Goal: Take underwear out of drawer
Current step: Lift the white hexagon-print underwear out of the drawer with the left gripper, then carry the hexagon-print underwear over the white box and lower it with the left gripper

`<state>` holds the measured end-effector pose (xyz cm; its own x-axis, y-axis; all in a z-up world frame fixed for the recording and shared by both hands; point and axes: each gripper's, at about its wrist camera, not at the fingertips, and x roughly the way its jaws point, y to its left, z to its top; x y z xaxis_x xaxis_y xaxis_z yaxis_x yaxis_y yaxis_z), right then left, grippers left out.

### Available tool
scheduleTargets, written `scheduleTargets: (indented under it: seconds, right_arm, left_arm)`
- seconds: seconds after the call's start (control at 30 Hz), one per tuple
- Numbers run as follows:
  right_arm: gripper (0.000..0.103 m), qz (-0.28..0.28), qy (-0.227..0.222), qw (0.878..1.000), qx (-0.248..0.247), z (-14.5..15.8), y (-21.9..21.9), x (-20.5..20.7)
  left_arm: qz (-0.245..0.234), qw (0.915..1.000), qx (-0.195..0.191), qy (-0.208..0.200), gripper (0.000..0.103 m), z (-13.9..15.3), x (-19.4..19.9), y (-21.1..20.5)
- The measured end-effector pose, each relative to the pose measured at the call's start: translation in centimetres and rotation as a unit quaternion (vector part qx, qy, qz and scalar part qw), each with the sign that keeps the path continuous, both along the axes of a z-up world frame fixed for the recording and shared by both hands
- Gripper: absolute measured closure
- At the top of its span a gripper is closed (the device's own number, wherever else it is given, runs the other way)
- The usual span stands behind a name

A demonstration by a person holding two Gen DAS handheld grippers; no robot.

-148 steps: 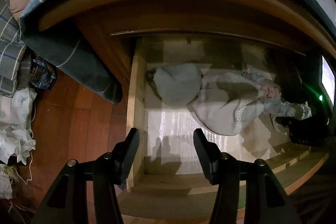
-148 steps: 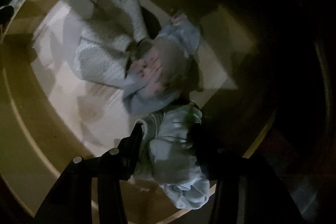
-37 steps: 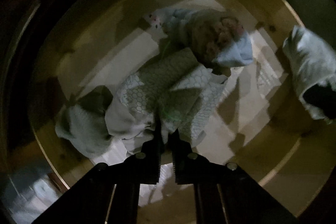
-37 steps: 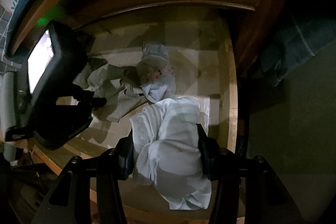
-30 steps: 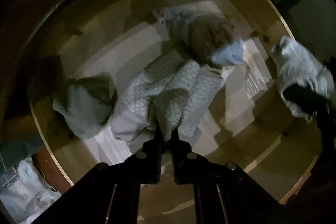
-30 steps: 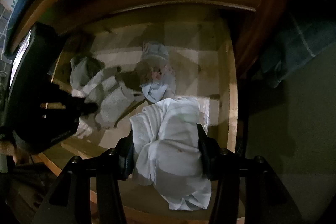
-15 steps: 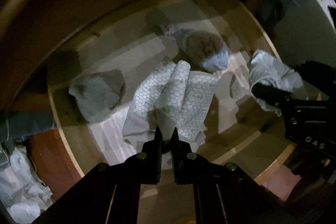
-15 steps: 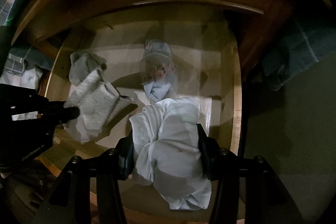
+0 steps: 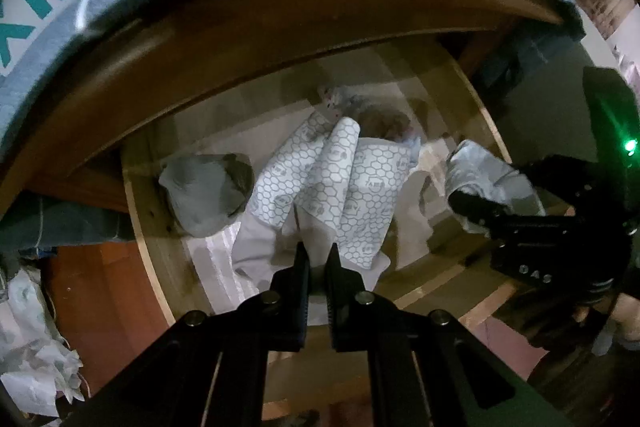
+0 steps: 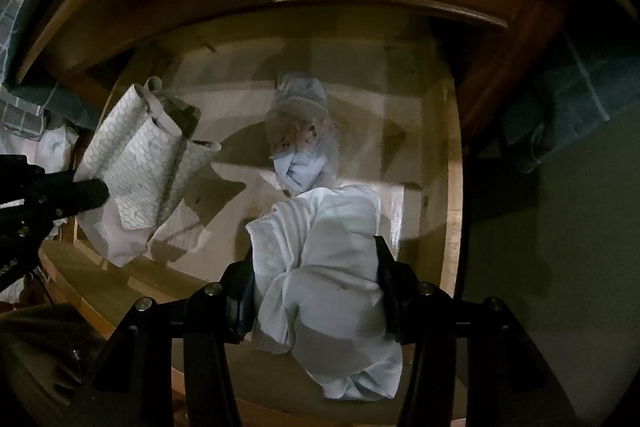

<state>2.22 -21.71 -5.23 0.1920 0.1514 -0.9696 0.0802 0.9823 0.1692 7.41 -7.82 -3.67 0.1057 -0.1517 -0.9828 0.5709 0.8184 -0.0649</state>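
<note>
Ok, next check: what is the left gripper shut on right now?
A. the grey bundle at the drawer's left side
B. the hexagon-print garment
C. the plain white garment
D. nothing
B: the left gripper pinches the edge of the hexagon-print garment, which in the right wrist view hangs clear of the drawer floor; the plain white garment sits in the right gripper.
</note>
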Motion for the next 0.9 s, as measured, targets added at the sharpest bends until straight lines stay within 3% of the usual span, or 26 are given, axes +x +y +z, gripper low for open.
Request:
scheduleTargets:
  seconds: [0.57, 0.9]
  right_arm:
    - [0.056, 0.0, 0.01, 1.0, -0.001, -0.7, 0.0, 0.6]
    - [0.056, 0.002, 0.013, 1.0, -0.002, -1.1, 0.1, 0.7]
  left_arm:
    - [-0.015, 0.9983, -0.05, -0.023, 0.096, 6.7, -2.5, 0.3]
    - [-0.024, 0.9955, -0.068, -0.062, 0.097, 11.0, -3.4, 0.2]
